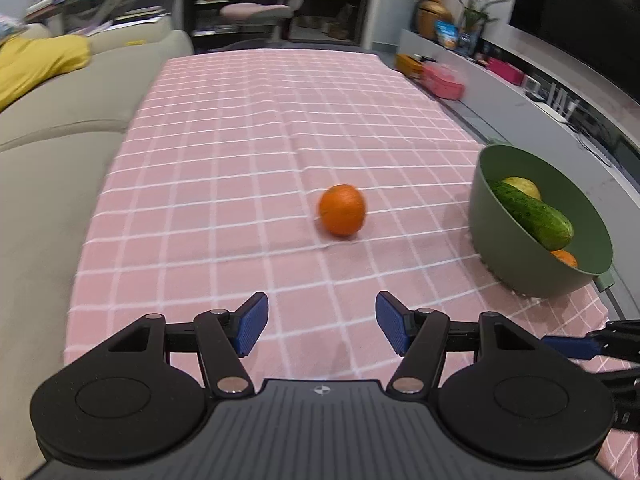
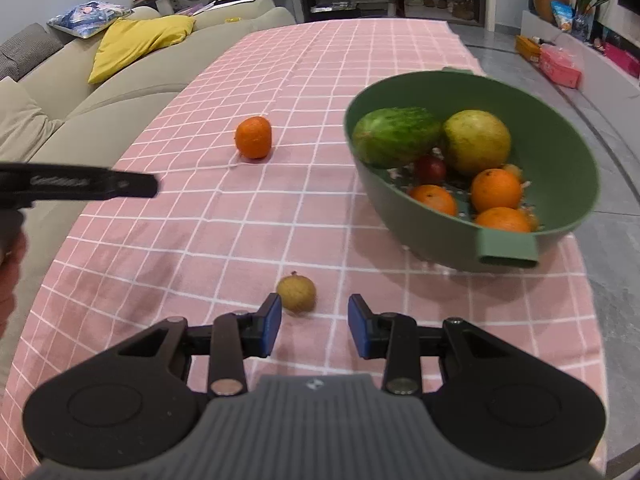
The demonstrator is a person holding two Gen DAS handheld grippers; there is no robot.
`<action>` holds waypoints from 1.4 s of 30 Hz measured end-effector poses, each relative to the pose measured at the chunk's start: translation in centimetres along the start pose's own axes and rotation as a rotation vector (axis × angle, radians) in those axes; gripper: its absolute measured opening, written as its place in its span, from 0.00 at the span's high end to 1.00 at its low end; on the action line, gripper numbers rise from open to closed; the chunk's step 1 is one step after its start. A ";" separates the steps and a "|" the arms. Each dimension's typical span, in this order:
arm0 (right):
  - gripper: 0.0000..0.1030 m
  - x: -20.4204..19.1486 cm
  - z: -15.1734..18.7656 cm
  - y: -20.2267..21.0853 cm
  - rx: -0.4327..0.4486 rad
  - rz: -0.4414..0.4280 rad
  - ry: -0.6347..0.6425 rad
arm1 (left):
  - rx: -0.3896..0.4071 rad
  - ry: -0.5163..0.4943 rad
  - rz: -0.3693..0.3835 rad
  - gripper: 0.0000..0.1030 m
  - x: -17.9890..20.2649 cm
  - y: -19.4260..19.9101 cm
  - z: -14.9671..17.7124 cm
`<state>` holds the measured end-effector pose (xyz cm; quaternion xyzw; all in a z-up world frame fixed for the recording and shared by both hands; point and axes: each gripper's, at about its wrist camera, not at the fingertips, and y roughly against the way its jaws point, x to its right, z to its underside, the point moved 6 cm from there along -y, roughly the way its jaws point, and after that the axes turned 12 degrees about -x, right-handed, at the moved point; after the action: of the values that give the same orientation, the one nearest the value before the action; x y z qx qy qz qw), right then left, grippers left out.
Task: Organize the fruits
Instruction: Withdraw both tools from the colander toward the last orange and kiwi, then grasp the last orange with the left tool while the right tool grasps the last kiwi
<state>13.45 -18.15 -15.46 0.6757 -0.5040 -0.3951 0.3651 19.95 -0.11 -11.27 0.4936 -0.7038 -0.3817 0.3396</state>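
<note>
**Two fruits loose on the cloth, both grippers spread**

The left gripper (image 1: 322,322) hovers low over the pink checked cloth (image 1: 240,140), its blue pads (image 1: 252,322) spread wide with nothing between them. Straight ahead of it, well apart, a loose orange (image 1: 342,210) sits on the cloth. To its right stands the green bowl (image 1: 516,264), close to the table's right edge, with a cucumber (image 1: 532,214) leaning across the inside and a pale yellow fruit (image 1: 522,188) behind it.

The right gripper (image 2: 314,326) is also spread and holds nothing. A small brownish-yellow fruit (image 2: 296,293) lies on the cloth just ahead of its fingertips, nearer the left pad (image 2: 273,322); whether it touches that pad I cannot tell. From this side the bowl (image 2: 560,152) shows more of its load: the cucumber (image 2: 394,136), the yellow-green fruit (image 2: 476,142), three oranges (image 2: 496,190) and a small dark red fruit (image 2: 430,169). A flat handle (image 2: 508,248) juts from the near rim. The loose orange (image 2: 253,137) lies further up the table, left of the bowl. A beige sofa (image 2: 100,92) with a yellow cushion (image 2: 140,44) runs along the table's left side.
</note>
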 end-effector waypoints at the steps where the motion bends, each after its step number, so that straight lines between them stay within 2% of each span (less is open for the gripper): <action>1: 0.67 -0.1 -0.2 -0.3 -0.003 -0.011 0.000 | -0.003 -0.012 0.007 0.29 0.2 -0.4 -0.3; 12: 0.67 -1.8 -1.4 -2.5 -0.028 -0.005 0.036 | 0.001 -0.048 0.004 0.27 0.3 -3.7 -4.1; 18: 0.67 -1.6 -1.5 -2.7 -0.036 -0.009 0.030 | 0.002 -0.152 0.012 0.26 1.6 -5.5 -5.9; 28: 0.67 -1.2 -1.8 -3.3 -0.052 0.002 0.018 | -0.022 -0.135 0.033 0.26 1.5 -7.8 -7.2; 37: 0.67 -1.5 -1.9 -3.5 -0.064 0.004 0.026 | -0.030 -0.152 0.009 0.37 1.7 -8.6 -7.9; 40: 0.67 -1.5 -1.8 -3.5 -0.071 0.009 0.028 | -0.038 -0.135 -0.004 0.44 1.3 -9.0 -8.1; 42: 0.68 -1.6 -1.7 -3.6 -0.074 0.014 0.034 | -0.039 -0.118 -0.015 0.53 0.9 -9.2 -8.3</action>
<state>16.08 -15.67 -17.70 0.6649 -0.4874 -0.3994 0.4010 30.76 -4.66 -15.23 0.4690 -0.7112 -0.4264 0.3042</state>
